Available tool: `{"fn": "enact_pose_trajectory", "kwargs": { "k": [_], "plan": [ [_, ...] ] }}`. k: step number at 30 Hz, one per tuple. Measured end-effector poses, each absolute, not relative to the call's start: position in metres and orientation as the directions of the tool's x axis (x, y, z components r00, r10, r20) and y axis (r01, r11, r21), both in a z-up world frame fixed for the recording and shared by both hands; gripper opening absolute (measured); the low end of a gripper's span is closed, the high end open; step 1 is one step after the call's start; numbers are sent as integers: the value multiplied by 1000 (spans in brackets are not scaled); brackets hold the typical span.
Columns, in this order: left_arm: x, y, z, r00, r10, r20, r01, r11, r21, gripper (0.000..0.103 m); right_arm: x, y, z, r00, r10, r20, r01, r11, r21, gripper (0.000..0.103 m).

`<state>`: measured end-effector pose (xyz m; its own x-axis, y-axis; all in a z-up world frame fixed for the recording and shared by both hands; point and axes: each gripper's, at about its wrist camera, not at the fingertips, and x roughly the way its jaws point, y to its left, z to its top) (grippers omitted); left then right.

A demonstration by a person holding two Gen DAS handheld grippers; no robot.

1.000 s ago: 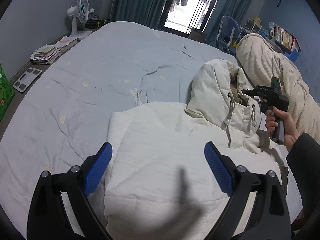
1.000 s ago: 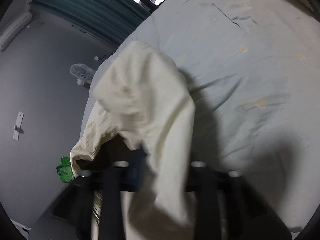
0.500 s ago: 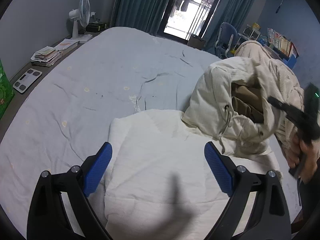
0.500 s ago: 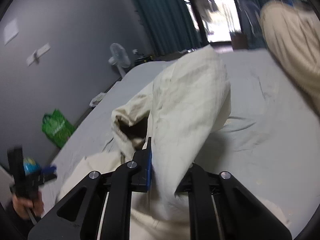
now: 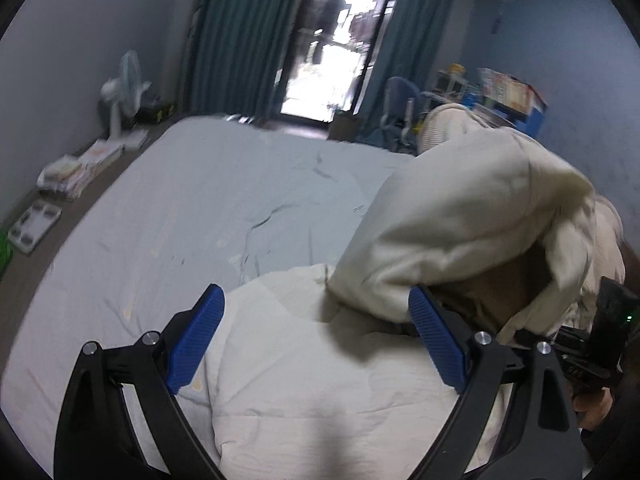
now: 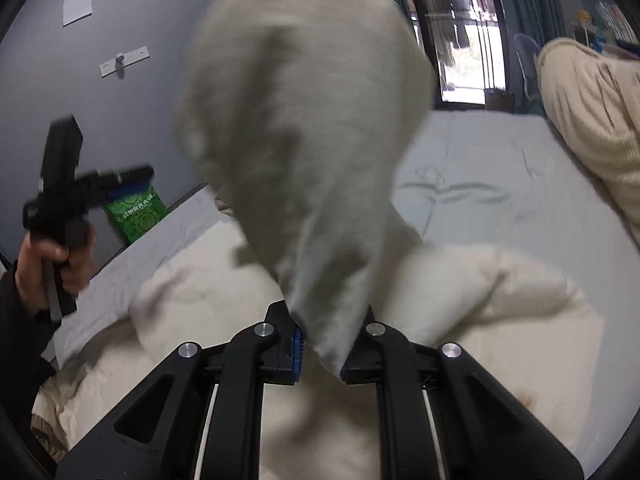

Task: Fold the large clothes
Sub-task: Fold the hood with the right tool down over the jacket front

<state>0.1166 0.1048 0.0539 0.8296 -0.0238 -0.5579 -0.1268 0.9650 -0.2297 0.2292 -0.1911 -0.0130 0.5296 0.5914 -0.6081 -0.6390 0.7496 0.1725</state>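
Note:
A cream hooded jacket lies folded on the pale blue bed. My left gripper is open and empty, hovering above the jacket's body; it also shows in the right wrist view held up at the left. My right gripper is shut on the jacket's hood and lifts it up over the body. In the left wrist view the raised hood hangs at the right, with the right gripper's body below it.
A beige blanket roll lies at the bed's right side. A fan, stacked papers and a scale stand along the left floor. A green bag sits by the wall. A balcony door is behind.
My right gripper has lifted the hood higher and swung it over the jacket's body toward the near side. My left gripper has tilted up a little and stayed open.

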Motion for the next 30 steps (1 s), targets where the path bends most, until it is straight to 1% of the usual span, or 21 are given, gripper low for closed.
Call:
{"fn": "enact_pose_trajectory", "kwargs": {
  "k": [2,4,6,7,10,12,15,18,19,20,21,22,23,24,25,26,27,28,29,30],
  "plan": [
    [112,100,62,843,-16,-538,-104,976,-193,89,223,-196,-14,530,584,-615,-632,755,173,13],
    [109,99,68,851,-28,-525,-81,980,-184,89,217,-197,-17,540,562,-626,-630,763,142,13],
    [106,103,72,859,-45,-509,-75,974,-214,89,211,-192,-17,552,538,-637,-633,767,100,13],
    [105,106,73,862,-67,-502,-65,968,-242,89,209,-189,-16,558,527,-641,-635,769,80,13],
    [101,114,78,865,-187,-467,3,930,-368,89,202,-181,-19,579,497,-646,-640,768,17,13],
    [98,108,83,865,-266,-426,67,902,-428,89,197,-181,-23,585,481,-653,-640,768,-7,13],
    [96,86,94,856,-336,-393,151,889,-432,89,195,-177,-24,592,462,-661,-640,768,-36,14],
    [97,61,97,831,-384,-402,208,885,-416,88,193,-178,-25,595,451,-665,-636,770,-47,14],
    [98,54,96,822,-398,-407,220,881,-418,86,192,-179,-26,596,449,-666,-635,771,-47,14],
    [102,48,92,806,-413,-425,227,878,-421,75,192,-179,-25,596,447,-667,-634,772,-48,14],
    [105,43,87,788,-420,-450,226,878,-423,67,194,-179,-26,596,444,-669,-633,773,-51,15],
    [108,38,82,774,-422,-472,221,879,-423,47,194,-180,-26,598,440,-670,-631,774,-54,15],
    [110,36,78,766,-414,-492,211,885,-416,22,191,-181,-26,599,437,-671,-628,776,-56,16],
    [113,34,74,761,-406,-506,208,891,-403,15,192,-181,-25,605,430,-670,-623,780,-63,18],
    [113,34,73,758,-406,-511,212,894,-396,12,189,-181,-24,612,420,-670,-616,784,-72,20],
    [113,34,73,760,-401,-511,207,896,-394,9,189,-183,-22,623,404,-670,-605,792,-84,27],
    [113,35,75,764,-397,-508,205,897,-392,9,182,-184,-21,632,394,-668,-595,798,-92,34],
    [110,35,77,769,-396,-502,209,898,-388,9,181,-186,-18,640,382,-667,-583,807,-98,38],
    [107,36,80,774,-396,-494,217,899,-381,9,180,-190,-15,644,374,-668,-573,814,-97,47],
    [105,36,81,779,-390,-492,218,903,-371,9,178,-192,-13,648,361,-670,-560,822,-99,64]
  ]
}}
